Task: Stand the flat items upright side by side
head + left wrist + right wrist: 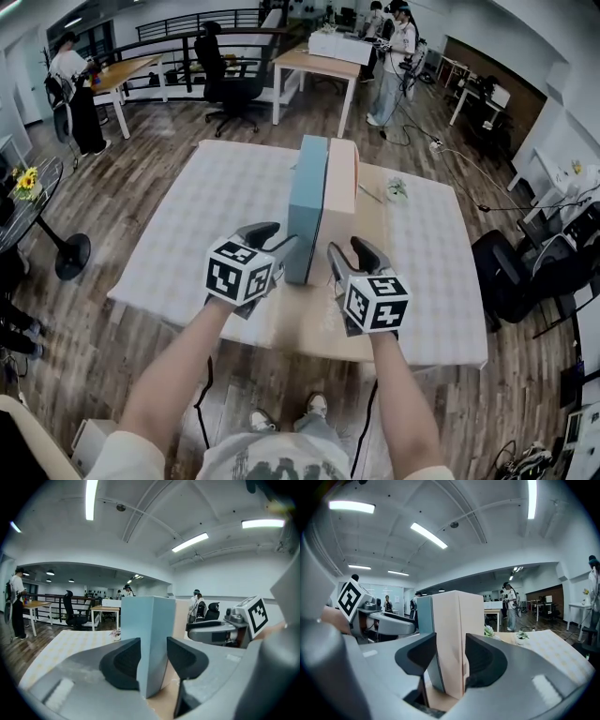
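Observation:
Two flat boxes stand upright side by side on a tan sheet [305,319] in the middle of the table [202,202]. The blue box [306,202] is on the left, the pale pink box [340,192] on the right, and their long faces touch. My left gripper [273,240] is at the near end of the blue box [149,639], with a pad against each side. My right gripper [350,255] is shut on the near end of the pink box [454,634] in the same way. Both boxes rest on their lower edges.
A small potted plant [397,190] sits on the table right of the boxes. Beyond the table are a black office chair [230,80], wooden desks [314,66] and several people. A black chair [511,272] stands at the table's right side.

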A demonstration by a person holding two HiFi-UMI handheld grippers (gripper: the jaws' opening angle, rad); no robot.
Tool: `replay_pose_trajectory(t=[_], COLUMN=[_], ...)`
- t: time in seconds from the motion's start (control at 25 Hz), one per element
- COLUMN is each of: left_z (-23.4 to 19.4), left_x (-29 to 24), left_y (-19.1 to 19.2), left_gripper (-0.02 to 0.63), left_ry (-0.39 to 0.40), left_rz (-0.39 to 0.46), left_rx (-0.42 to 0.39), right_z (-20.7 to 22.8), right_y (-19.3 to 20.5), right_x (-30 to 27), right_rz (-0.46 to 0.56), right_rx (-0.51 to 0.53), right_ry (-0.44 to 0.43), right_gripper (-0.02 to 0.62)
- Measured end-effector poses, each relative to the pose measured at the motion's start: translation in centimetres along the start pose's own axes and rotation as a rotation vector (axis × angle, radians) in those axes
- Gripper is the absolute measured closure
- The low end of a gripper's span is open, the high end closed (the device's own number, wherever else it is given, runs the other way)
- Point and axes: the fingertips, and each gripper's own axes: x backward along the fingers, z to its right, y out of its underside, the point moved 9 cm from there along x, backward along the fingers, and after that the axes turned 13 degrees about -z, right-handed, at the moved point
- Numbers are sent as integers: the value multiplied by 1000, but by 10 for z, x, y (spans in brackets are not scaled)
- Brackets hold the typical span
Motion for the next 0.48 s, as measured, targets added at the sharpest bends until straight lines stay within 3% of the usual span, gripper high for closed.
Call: replay_pose_trajectory(t=[0.48], left_z=[3], left_x=[59], left_y=[23], left_gripper=[542], left_ry=[-82], left_rz=[17], left_rx=[6], right_z=[-33], right_y=[3], right_x=[52], right_rz=[-15], right_rx=[0], right_ry=[113], right_gripper=[526])
